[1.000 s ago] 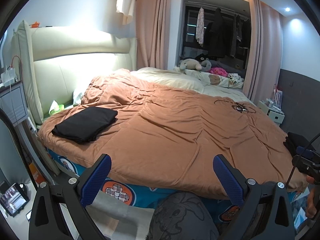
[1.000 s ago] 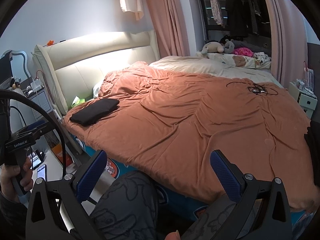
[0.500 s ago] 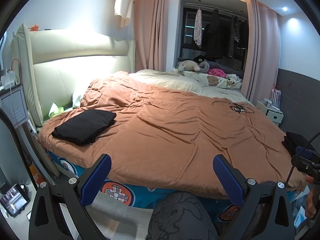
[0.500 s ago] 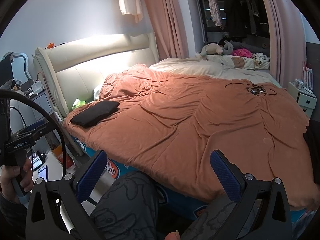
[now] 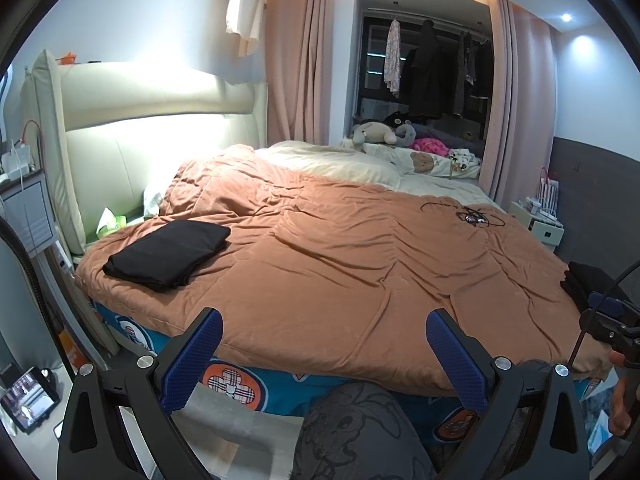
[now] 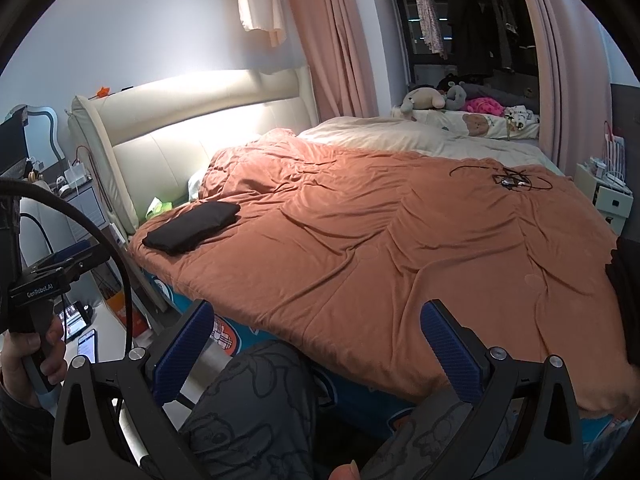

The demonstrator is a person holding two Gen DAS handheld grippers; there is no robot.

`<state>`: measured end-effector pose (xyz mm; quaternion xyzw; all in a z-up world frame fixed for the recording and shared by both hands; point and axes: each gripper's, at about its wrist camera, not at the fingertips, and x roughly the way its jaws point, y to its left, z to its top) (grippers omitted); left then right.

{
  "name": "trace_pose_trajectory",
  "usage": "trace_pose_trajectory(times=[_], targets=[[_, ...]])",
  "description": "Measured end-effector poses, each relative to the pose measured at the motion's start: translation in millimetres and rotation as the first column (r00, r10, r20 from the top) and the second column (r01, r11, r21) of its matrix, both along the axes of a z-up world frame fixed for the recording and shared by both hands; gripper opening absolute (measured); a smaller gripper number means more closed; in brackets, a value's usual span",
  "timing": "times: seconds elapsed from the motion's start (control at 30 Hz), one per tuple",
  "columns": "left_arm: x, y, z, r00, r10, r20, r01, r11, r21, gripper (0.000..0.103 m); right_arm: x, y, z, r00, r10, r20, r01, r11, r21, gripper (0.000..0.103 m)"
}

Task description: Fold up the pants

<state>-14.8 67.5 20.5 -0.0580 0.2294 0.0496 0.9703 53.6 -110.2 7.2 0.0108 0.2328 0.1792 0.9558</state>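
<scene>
- I count two grippers: my left gripper [image 5: 324, 354] and my right gripper [image 6: 316, 346], each with its jaws spread wide and nothing between them, both hanging off the near edge of the bed [image 5: 280, 384].
- One pair of black pants [image 5: 168, 254] lies on the bed's near left corner, close to the headboard [image 5: 132, 120]; it is well apart from both grippers.
- The pants are folded into a flat, thick rectangle, with stacked layers showing along the near edge and the top smooth.
- From the right wrist view the same pants [image 6: 192, 226] look like a dark slab lying flat on the blanket [image 6: 380, 248].
- A second dark pile of clothes [image 5: 588, 280] sits at the bed's right edge; I cannot tell what it is made of.
- One orange-brown blanket covers most of the bed, wrinkled all over.
- One tangle of black cable [image 5: 472, 216] rests on the far right part of the blanket.
- Several stuffed toys [image 5: 380, 132] lie beyond the far side of the bed; the exact count is unclear.
- My patterned grey knee [image 5: 360, 432] shows between the left gripper's arms.
</scene>
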Motion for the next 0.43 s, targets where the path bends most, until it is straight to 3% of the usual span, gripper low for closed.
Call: trace_pose_trajectory(times=[0.43], targets=[[-5.1, -7.8, 5.7, 1.000, -0.013, 0.006, 0.013, 1.000, 0.010, 0.103, -6.6, 0.3, -1.5, 1.000, -0.012, 0.001, 0.012, 1.000, 0.012, 0.103]])
